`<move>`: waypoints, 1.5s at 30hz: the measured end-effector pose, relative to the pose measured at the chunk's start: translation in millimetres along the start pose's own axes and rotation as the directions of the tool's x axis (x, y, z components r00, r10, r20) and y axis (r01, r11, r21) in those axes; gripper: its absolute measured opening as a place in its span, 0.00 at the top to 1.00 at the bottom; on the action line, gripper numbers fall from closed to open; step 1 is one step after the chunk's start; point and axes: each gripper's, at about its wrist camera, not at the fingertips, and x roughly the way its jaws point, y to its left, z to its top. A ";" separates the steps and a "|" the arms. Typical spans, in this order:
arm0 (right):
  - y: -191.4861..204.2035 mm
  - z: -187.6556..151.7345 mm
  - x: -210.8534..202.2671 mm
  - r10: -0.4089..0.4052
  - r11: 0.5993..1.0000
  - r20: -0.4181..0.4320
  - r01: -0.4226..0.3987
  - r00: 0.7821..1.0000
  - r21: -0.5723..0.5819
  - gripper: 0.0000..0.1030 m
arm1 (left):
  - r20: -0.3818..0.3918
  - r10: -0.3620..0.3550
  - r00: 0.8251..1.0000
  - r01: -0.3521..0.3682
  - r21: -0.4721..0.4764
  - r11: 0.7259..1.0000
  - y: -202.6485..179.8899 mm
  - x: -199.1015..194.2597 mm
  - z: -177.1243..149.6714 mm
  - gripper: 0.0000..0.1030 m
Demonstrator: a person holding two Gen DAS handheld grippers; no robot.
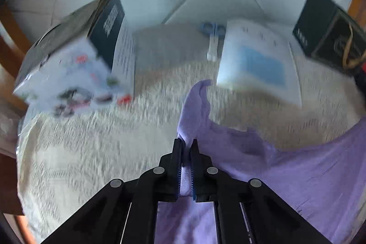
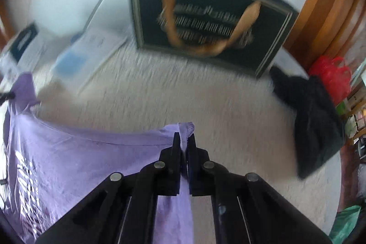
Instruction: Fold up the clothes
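Each hand-held gripper pinched the purple shirt: the left hand-held gripper [image 1: 185,144] and right hand-held gripper [image 2: 184,138] held the purple shirt [image 2: 91,159] over the cream-covered bench [image 2: 205,95]. Only the right view showed a black garment [image 2: 315,120] at 3 o'clock; open cream surface lay ahead toward the dark box [image 2: 205,22] at 12.

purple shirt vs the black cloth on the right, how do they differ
The purple shirt is lilac with white print; the black cloth is plain and dark. The shirt is pinched by both the left gripper and right gripper, jaws closed on its edge; the black cloth lies untouched in a heap at the side. Both are soft fabric over the same cream textured cover.
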 end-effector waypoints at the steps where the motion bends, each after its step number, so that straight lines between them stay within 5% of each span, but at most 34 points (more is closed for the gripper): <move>1: -0.2 7.0 4.6 0.004 1.000 0.004 -0.005 1.000 0.017 0.95 | -0.002 -0.005 1.000 0.005 -0.014 1.000 4.9 -1.5 5.4 0.76; 3: 2.9 13.1 11.4 -0.011 1.000 -0.012 0.011 1.000 0.029 0.75 | 0.008 -0.004 1.000 0.004 -0.011 1.000 8.6 -11.7 7.6 0.11; 5: 2.7 9.0 8.4 -0.041 0.998 -0.006 0.041 0.999 0.037 0.21 | 0.017 -0.001 1.000 0.001 0.022 1.000 7.5 -29.5 1.7 0.03; 10: -13.4 -40.2 -23.6 0.010 0.996 -0.034 -0.007 0.999 0.091 0.16 | -0.093 -0.015 0.996 0.024 0.101 0.995 21.6 -70.9 -60.6 0.03; 13: -28.5 -95.0 -56.7 0.044 0.994 -0.068 -0.037 0.997 0.100 0.16 | -0.140 -0.044 0.989 0.057 0.089 0.994 31.7 -101.0 -127.0 0.03; 17: -52.6 -171.7 -90.8 0.088 0.987 -0.102 -0.073 0.991 0.142 0.16 | -0.138 -0.095 0.986 0.098 0.013 0.995 35.3 -138.8 -220.9 0.03; 24: -67.1 -276.1 -122.2 0.128 0.974 -0.138 -0.098 0.982 0.203 0.16 | -0.081 -0.055 0.995 0.052 -0.046 0.998 11.7 -166.3 -340.6 0.03; 32: -65.1 -320.2 -131.4 0.201 0.970 -0.140 -0.177 0.970 0.169 0.16 | -0.047 -0.089 0.995 0.083 -0.104 0.991 -12.7 -166.4 -412.0 0.02; 39: -43.2 -338.2 -132.1 0.210 0.978 -0.159 -0.208 0.965 0.032 0.16 | -0.008 -0.117 0.993 0.115 -0.108 0.987 -36.9 -138.3 -414.9 0.03; 40: -40.3 -339.9 -129.3 0.203 0.979 -0.163 -0.202 0.966 0.024 0.16 | -0.008 -0.135 0.991 0.133 -0.116 0.984 -40.4 -132.6 -412.1 0.05; 43: -31.1 -342.5 -117.8 0.171 0.985 -0.174 -0.173 0.970 0.001 0.16 | -0.019 -0.123 0.992 0.120 -0.102 0.988 -54.1 -128.5 -403.8 0.44; 44: -29.3 -342.6 -115.0 0.167 0.985 -0.172 -0.171 0.971 -0.008 0.16 | -0.023 -0.145 0.989 0.142 -0.111 0.984 -55.4 -130.0 -401.8 0.66; 45: -26.6 -342.1 -112.8 0.162 0.986 -0.168 -0.168 0.972 -0.021 0.16 | -0.026 -0.176 0.984 0.172 -0.126 0.977 -55.5 -131.8 -400.1 0.73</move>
